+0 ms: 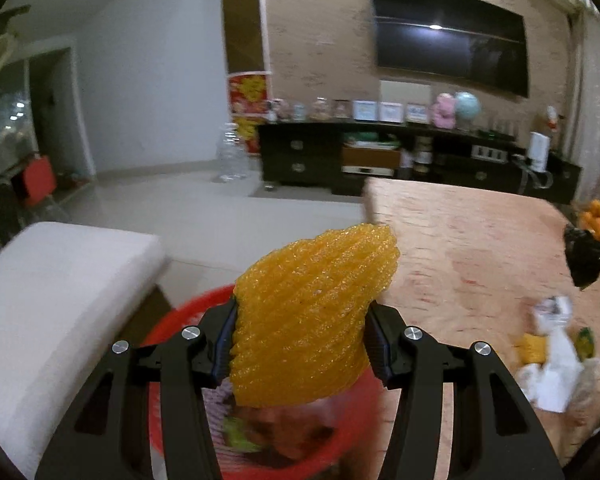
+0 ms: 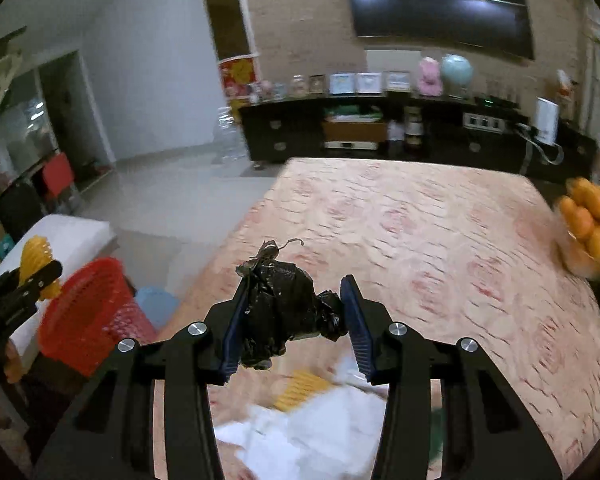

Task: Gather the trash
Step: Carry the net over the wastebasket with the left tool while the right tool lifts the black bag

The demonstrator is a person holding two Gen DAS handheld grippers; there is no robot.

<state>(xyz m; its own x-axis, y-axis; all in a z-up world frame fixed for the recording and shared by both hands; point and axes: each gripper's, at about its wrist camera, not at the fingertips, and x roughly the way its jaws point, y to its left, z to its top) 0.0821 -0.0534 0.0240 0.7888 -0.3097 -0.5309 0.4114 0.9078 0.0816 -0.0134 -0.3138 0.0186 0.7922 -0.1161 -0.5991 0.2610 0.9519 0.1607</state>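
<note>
I am holding two pieces of trash, one in each hand-held gripper. My left hand-held gripper point(image 1: 300, 344) is clenched on a yellow foam net sleeve point(image 1: 312, 312), whose long axis is slanting up and to the right out of the jaws; the red basket point(image 1: 164, 364) is lying directly beneath and just beyond this gripper, its rim showing on both sides of the fingers, so this is the hand nearer the drop point. My right hand-held gripper point(image 2: 294, 320) is grasping a crumpled black plastic bag point(image 2: 280, 312) over the near part of the patterned worktop point(image 2: 440, 240); from here the basket is standing well off to the left, beside the worktop's left edge, near a white cushioned seat point(image 1: 60, 292). More litter, white paper point(image 2: 312, 424) and another yellow scrap point(image 2: 300, 392), is lying on the worktop below the right gripper. I judge that the left release comes first, straight down, while the right must cross leftward.
</note>
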